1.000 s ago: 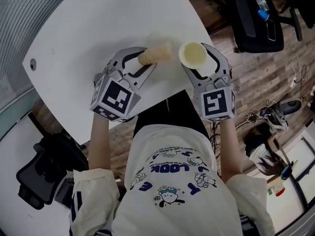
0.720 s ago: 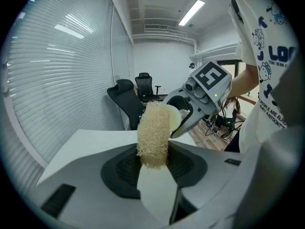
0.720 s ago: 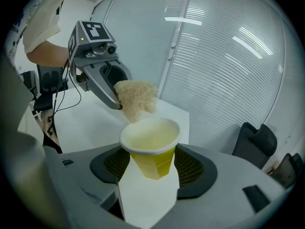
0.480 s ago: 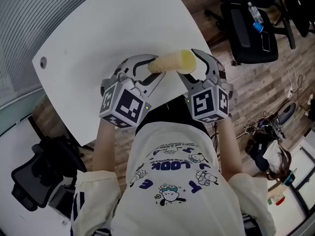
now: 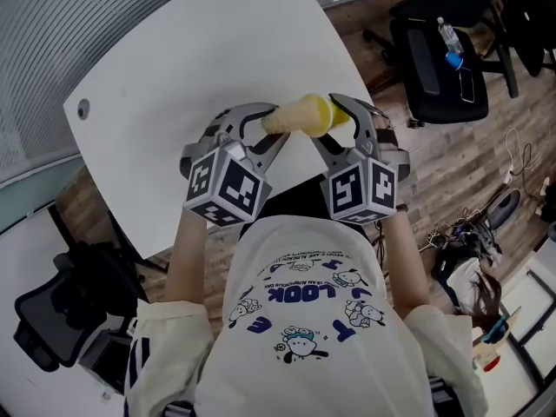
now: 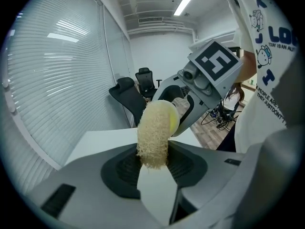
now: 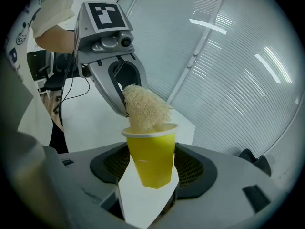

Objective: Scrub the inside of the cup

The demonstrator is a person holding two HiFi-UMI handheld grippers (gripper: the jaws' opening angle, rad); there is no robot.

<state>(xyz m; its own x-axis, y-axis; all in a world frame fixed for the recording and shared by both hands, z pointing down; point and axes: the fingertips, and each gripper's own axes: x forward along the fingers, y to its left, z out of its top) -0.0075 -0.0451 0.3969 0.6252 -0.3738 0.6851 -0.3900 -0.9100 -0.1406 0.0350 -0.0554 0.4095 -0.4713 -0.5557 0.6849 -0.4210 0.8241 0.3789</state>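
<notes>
A pale loofah scrubber is clamped in my left gripper, and its far end sits inside the mouth of a yellow cup. My right gripper is shut on that cup. In the right gripper view the yellow cup stands between the jaws with the loofah plunged into it from above. In the left gripper view the loofah rises from the jaws and meets the cup, with the right gripper behind it. Both are held above the near edge of the white table.
A round hole is in the table's far left. Black office chairs stand on the wooden floor: one at the right holds a water bottle, another is at the lower left. Cables lie on the floor at the right.
A second ago the cup stood apart from the loofah with its mouth facing up. The right gripper has tipped it sideways and brought it onto the loofah's end.
</notes>
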